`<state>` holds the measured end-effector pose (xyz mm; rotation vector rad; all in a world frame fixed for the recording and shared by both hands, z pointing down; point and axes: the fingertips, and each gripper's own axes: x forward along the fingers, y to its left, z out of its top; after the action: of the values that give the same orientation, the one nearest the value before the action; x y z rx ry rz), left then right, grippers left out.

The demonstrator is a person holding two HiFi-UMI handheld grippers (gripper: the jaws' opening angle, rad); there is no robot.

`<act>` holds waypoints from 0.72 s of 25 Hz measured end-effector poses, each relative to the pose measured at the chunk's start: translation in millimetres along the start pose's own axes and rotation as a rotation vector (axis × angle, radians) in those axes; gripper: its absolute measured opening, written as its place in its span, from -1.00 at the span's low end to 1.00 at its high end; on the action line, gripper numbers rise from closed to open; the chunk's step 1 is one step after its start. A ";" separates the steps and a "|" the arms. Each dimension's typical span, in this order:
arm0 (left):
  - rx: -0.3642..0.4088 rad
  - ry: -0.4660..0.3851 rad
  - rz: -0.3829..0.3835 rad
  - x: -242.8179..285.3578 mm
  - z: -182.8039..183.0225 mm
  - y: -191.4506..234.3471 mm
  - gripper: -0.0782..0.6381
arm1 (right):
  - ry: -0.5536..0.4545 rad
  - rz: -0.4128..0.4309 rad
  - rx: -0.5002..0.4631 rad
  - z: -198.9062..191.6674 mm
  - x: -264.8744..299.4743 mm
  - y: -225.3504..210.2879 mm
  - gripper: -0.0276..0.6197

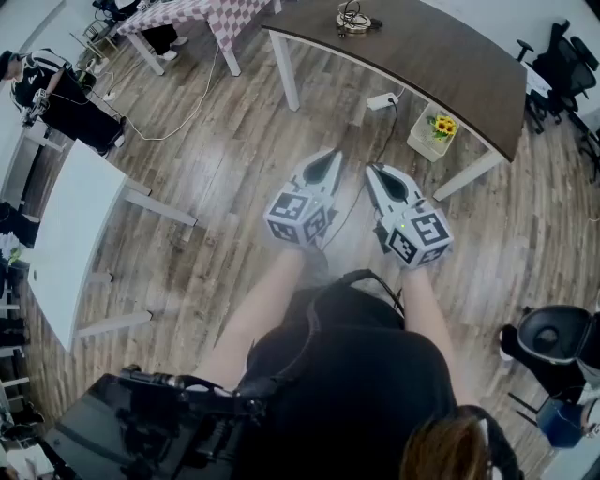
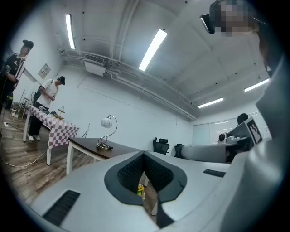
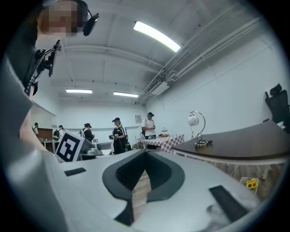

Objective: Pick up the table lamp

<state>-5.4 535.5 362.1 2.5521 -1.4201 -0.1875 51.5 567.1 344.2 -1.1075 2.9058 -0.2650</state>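
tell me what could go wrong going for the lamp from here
1. The left tongs and right tongs are shut; unless opened first, they may knock the lamp over.
2. The lamp looks top-heavy, a globe on a thin arched neck, so a high grip could tip it.
3. A power strip lies on the floor before the table: a likely trip hazard.

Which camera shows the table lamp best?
The right gripper view: the table lamp stands in full side profile, globe, curved arm and base. The left gripper view shows nearly the same; the head view only its top, small.
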 end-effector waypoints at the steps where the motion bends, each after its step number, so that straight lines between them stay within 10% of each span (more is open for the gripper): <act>1: 0.004 -0.003 -0.005 4.7 1.5 -0.4 -0.78 | -0.007 -0.006 0.010 1.5 2.8 -5.2 -0.91; 18: 0.011 0.073 -0.023 109.4 -5.7 70.8 -0.78 | 0.005 -0.087 0.051 -1.9 93.4 -107.9 -0.91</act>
<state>-4.9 406.9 384.4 2.5572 -1.3699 -0.0901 52.6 426.4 367.7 -1.2288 2.8415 -0.3417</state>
